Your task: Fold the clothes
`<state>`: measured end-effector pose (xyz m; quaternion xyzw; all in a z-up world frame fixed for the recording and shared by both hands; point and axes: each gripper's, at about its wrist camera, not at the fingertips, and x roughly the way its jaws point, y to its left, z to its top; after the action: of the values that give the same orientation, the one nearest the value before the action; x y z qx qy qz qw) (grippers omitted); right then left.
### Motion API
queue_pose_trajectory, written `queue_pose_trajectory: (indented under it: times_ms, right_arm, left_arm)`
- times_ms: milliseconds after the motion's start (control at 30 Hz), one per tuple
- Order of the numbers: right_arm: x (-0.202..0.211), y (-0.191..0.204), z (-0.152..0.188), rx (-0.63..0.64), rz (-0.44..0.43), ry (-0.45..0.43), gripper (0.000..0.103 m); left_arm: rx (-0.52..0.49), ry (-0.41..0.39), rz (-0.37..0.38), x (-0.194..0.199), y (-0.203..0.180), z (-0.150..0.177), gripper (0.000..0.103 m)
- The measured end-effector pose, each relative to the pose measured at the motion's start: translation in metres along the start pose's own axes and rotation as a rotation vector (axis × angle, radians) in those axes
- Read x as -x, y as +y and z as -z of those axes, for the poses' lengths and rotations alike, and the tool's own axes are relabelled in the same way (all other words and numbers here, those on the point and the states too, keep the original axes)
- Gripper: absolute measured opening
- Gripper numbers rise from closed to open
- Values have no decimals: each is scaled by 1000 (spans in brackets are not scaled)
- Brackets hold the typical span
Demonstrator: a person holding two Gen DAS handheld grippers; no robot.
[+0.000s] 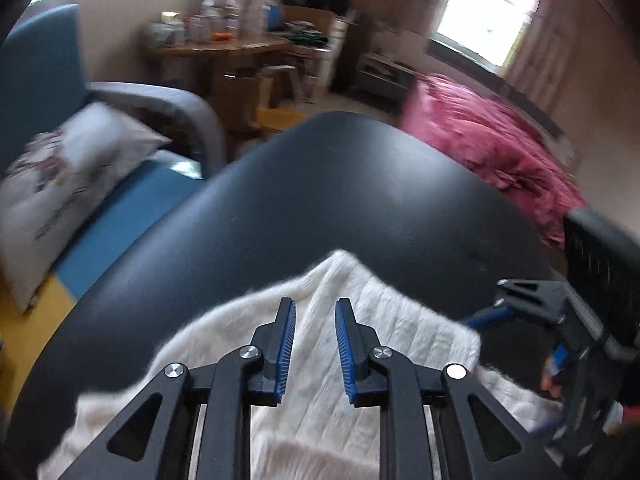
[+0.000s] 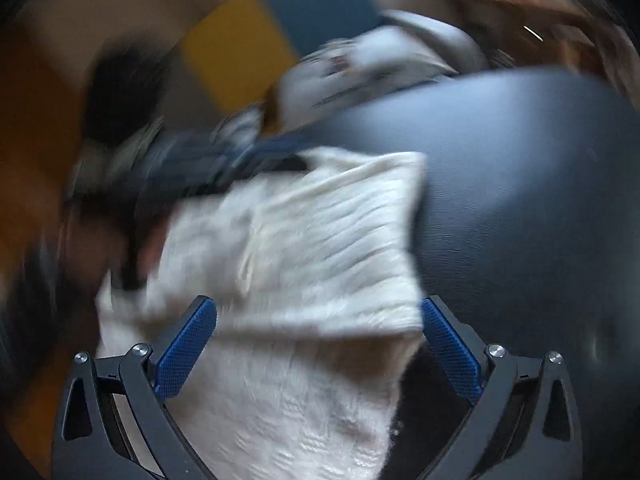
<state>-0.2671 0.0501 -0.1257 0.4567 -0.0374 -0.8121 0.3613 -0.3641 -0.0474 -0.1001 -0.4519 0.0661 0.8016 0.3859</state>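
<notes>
Both tongs apart, nothing clamped: left gripper (image 1: 315, 312) narrow gap, right gripper (image 2: 320, 320) wide, both over white knit sweater (image 1: 320, 360) on black table (image 1: 320, 184). Looks partly folded into a rough rectangle; squaring up probably remains. Pillow (image 1: 68, 184) behind: print unreadable. No labels legible.

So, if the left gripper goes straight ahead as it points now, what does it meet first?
Most likely the white knitted garment lying on the dark table: the left gripper points down at it, jaws apart, nothing between.
</notes>
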Motion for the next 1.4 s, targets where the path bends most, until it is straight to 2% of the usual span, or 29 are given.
queue_pose_trajectory:
  times_ms: [33,100,167,200,300,367,400,600,667,733,767,867,900,967,1167,1200,1267,1333,1400]
  right_arm:
    - [-2,6,3,62,-1,7,103]
    - [-1,11,8,150,15,-1,103]
    - [7,10,7,186,74,-30,103]
    - [13,11,6,197,66,-46,103]
    - [33,16,4,232,-35,-82,103]
    - [29,25,2,304,-73,-56,103]
    - [24,29,1,330,-78,-40,103]
    - [-15,28,7,383,18,103,103]
    - [-22,27,17,387,70,149,103]
    - [-21,25,27,392,100,143,103]
    - [-20,23,32,394,112,133,103]
    - [-17,20,35,358,114,107,103]
    - [-17,19,35,344,110,100,103]
    - [-16,17,35,314,103,87,103]
    - [-18,27,38,356,147,111,103]
    - [-17,28,39,355,146,112,103]
    - [-8,29,35,332,113,103,103]
    - [8,30,30,310,61,55,103]
    - [21,31,22,309,20,38,103]
  left_arm:
    - [-9,33,43,-7,2,-4,23]
    - [-26,91,45,-23,7,-11,23]
    - [-20,133,72,-36,15,-14,23]
    - [-11,146,98,-41,19,-14,23]
    - [20,165,181,-52,29,-17,23]
    - [45,171,239,-54,32,-20,23]
    - [41,183,244,-57,32,-22,23]
    - [-2,215,281,-69,23,-30,21]
    - [-79,197,250,-69,9,-31,6]
    - [-120,132,205,-61,-4,-29,4]
    - [-119,54,213,-51,-7,-27,4]
    - [-85,-99,212,-29,-10,-18,4]
    - [-94,-102,172,-31,-11,-17,4]
    - [-76,-11,88,-53,-10,-13,4]
    - [-37,59,12,-56,-14,-19,11]
    - [-16,38,6,-49,-12,-18,15]
    - [24,-5,-5,-34,-8,-15,16]
    - [61,-40,10,-14,-1,-8,16]
    - [39,-33,23,-10,-8,2,16]
